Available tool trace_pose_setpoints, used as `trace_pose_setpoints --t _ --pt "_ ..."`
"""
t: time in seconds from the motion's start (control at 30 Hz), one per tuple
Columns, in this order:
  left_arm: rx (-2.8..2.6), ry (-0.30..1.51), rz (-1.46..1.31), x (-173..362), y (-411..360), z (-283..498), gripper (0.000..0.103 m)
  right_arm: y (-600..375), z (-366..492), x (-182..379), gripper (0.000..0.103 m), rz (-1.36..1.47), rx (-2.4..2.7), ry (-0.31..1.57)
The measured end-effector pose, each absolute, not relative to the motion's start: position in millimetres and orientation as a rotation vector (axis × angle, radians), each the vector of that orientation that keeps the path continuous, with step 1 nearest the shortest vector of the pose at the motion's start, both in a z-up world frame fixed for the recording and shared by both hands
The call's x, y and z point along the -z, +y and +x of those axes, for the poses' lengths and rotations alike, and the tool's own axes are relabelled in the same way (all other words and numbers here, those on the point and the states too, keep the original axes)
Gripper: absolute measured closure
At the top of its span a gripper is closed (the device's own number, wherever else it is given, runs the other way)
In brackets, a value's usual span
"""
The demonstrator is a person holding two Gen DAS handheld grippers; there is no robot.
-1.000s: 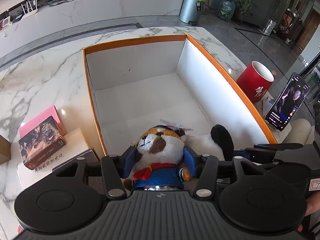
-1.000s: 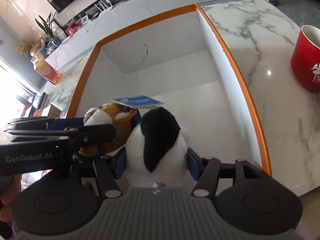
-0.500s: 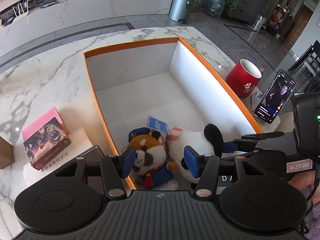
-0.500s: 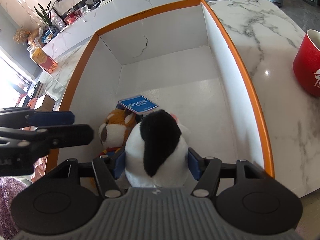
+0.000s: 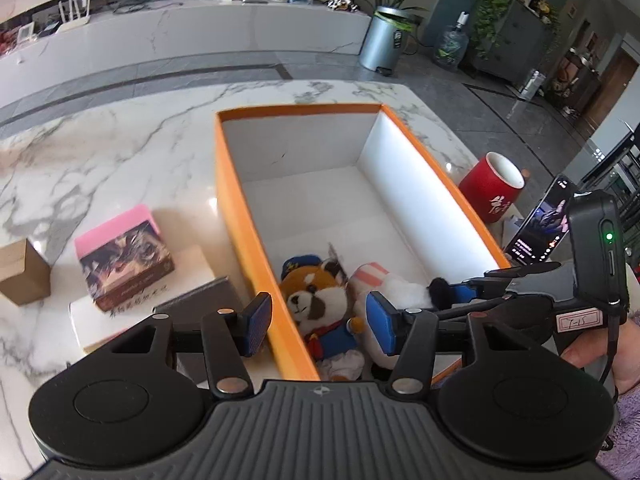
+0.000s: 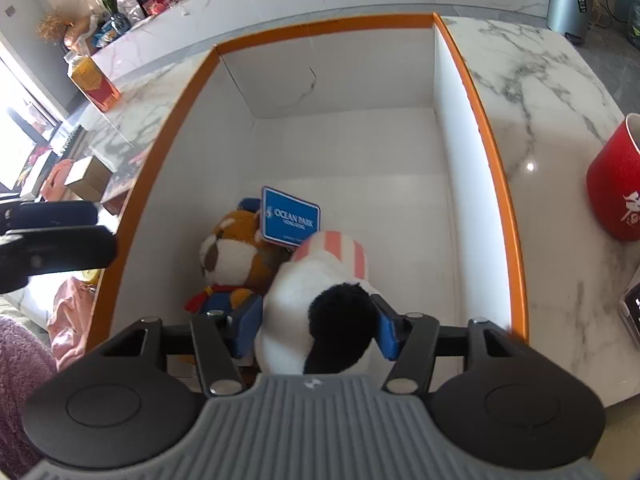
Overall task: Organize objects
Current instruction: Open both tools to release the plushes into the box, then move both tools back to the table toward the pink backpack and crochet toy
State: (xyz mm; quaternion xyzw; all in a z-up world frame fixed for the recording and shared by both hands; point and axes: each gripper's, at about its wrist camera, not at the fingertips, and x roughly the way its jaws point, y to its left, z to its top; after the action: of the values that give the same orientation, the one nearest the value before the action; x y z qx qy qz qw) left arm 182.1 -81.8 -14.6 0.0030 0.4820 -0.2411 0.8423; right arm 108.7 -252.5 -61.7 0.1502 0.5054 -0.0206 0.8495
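Lower centre, left view: left gripper (image 5: 318, 322) has its blue pads apart with nothing pressed between them, jaws closing; it straddles the orange wall of the box.
Lower centre, right view: right gripper (image 6: 318, 330) has its blue pads against both flanks of the white plush (image 6: 308, 300), jaws closing on it.
White plush: white body, black patch near the camera, pink-and-white striped part at its far end; sits at the near end of the box floor.
Brown plush (image 6: 236, 252): orange-brown and white face, blue outfit, red scarf, blue cap; just left of the white plush, touching it.
Tag (image 6: 290, 218): blue card with white lettering, standing behind the brown plush.
Box (image 6: 496, 168): orange rim, white inside, far half bare.
Tabletop (image 5: 120, 160): white marble with grey veins.
Left of box, left view: pink-edged card box (image 5: 124, 256).
Right of box: red cup (image 5: 492, 188); lit phone (image 5: 540, 224).
Upper frame: long white counter (image 5: 180, 36); metal bin (image 5: 380, 40); potted plants.
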Motion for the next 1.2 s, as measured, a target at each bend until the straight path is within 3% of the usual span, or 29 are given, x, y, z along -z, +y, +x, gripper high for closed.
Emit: trace_pose_setpoints --t 0.1,0.17,0.27,0.57,0.7,0.93,1.2 --pt "0.494 1.063 -0.009 26 -77 182 0.043 -252 106 66 0.044 0.324 0.04 1.057" --pt "0.5 1.081 -0.005 31 -77 181 0.056 -252 106 68 0.045 0.332 0.031 1.053" --pt "0.527 1.095 -0.011 35 -79 178 0.065 -253 107 70 0.047 0.418 -0.012 1.054" --pt "0.5 1.078 0.001 35 -79 175 0.065 -237 105 72 0.048 0.381 -0.009 1.037" --pt "0.49 1.053 -0.017 32 -75 172 0.064 -233 104 68 0.043 0.349 0.011 1.022" --pt "0.449 0.99 -0.045 21 -58 164 0.052 -222 102 57 0.035 0.257 0.049 0.984" --pt "0.399 0.948 -0.065 9 -35 149 0.049 -211 92 32 0.031 0.188 0.078 0.929"
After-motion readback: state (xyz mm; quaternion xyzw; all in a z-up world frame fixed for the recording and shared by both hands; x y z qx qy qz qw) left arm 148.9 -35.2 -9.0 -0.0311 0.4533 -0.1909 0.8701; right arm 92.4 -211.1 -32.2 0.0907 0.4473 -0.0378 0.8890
